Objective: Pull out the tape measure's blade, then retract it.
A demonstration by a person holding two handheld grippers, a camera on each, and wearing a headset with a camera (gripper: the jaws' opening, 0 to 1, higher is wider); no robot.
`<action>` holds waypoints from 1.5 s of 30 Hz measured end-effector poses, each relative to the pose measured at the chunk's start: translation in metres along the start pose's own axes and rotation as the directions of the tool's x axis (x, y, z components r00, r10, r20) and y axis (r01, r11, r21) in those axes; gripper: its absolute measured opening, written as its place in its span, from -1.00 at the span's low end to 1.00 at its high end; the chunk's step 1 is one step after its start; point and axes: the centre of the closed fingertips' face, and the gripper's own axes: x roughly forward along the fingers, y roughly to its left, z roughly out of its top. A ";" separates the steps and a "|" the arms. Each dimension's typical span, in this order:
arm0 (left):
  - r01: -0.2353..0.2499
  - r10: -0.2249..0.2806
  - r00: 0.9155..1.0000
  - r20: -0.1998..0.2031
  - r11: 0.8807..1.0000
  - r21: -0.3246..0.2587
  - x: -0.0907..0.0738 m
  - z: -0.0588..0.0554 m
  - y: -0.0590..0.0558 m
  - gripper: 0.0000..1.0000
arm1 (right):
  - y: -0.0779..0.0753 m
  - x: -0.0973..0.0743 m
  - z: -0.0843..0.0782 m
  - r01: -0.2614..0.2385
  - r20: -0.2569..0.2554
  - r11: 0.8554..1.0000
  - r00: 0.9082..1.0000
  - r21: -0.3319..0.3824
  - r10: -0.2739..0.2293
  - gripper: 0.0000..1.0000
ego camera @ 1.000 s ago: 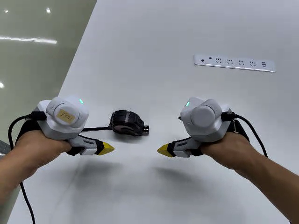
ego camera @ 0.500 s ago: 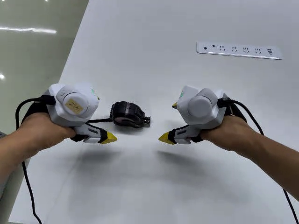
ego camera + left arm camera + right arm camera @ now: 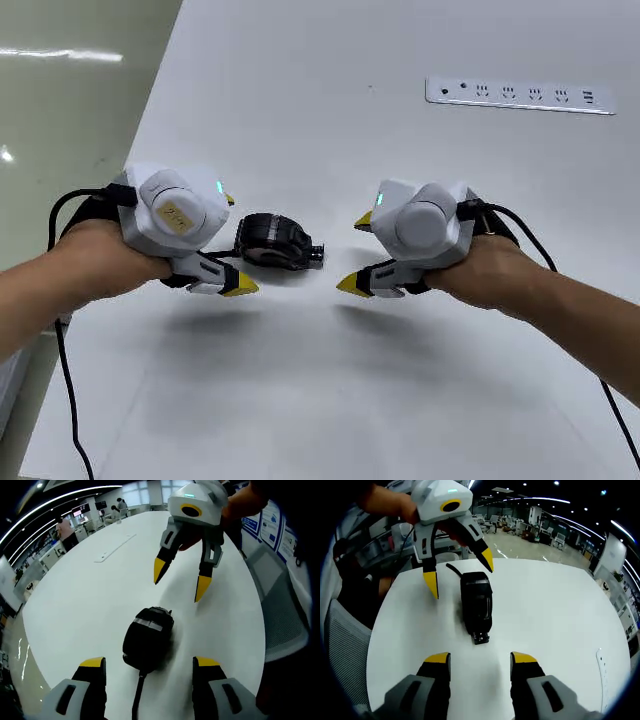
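Tape measure (image 3: 272, 241) of black plastic, rounded case, flat on smooth white worktop (image 3: 330, 100). Sits with rear end just between yellow-tipped fingers of left gripper (image 3: 236, 243), spread wide, touching neither. Points small metal hook end toward right gripper (image 3: 356, 254), fingers likewise apart, tips near but clear. Trails thin black cord (image 3: 137, 695) rearward. Long white power strip (image 3: 518, 94) well apart.
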 end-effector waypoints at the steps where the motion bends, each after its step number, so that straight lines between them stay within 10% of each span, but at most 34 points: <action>1: 0.000 0.000 1.000 0.000 1.000 0.001 0.000 0.000 0.000 0.33 | 0.000 0.000 0.000 0.000 0.000 1.000 1.000 0.000 0.000 -0.06; 45: 0.086 -0.081 0.996 -0.032 0.974 0.211 0.031 0.021 -0.001 -0.04 | 0.001 0.047 0.010 -0.090 0.025 0.988 0.995 -0.126 0.094 -0.53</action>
